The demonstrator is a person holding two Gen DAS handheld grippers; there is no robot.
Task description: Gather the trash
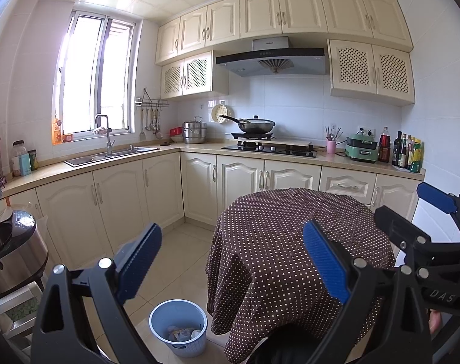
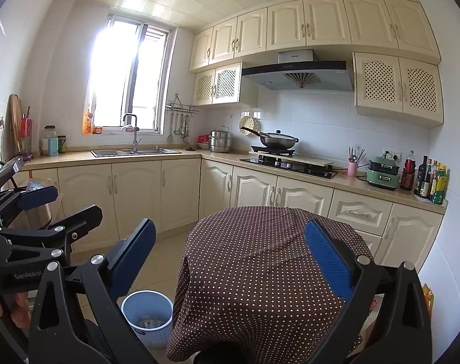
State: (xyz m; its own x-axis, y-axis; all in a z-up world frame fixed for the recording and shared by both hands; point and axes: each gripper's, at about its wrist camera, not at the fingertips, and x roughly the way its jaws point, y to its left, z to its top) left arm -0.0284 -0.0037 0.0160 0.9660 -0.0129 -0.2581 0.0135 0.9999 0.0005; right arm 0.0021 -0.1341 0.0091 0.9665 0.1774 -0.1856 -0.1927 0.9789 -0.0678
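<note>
At far left, a steel rice cooker (image 1: 16, 251) stands on a low rack beside the cabinets. Next over, on the floor tiles, sits the blue bin (image 1: 178, 329), upright, with crumpled wrappers (image 1: 183, 333) lying at its bottom; it stands just beside the hanging edge of the tablecloth. My left gripper (image 1: 231, 264) is held above bin and cloth, its blue-padded fingers (image 1: 140, 261) spread wide with nothing between them. Centre to right, the round table under a brown dotted tablecloth (image 1: 290, 242) fills the foreground. My right gripper (image 2: 230, 262) hovers over that cloth, fingers (image 2: 328, 261) likewise spread wide and holding nothing; its body enters the left wrist view at the right edge. Behind, along the wall, the counter (image 1: 199, 147) carries sink (image 1: 111, 154), steamer pot (image 1: 194, 133), wok (image 1: 255, 126) on the stove, a pink utensil cup (image 1: 331, 146), a green cooker (image 1: 361, 148), and bottles (image 1: 407, 153) at the far right end.
</note>
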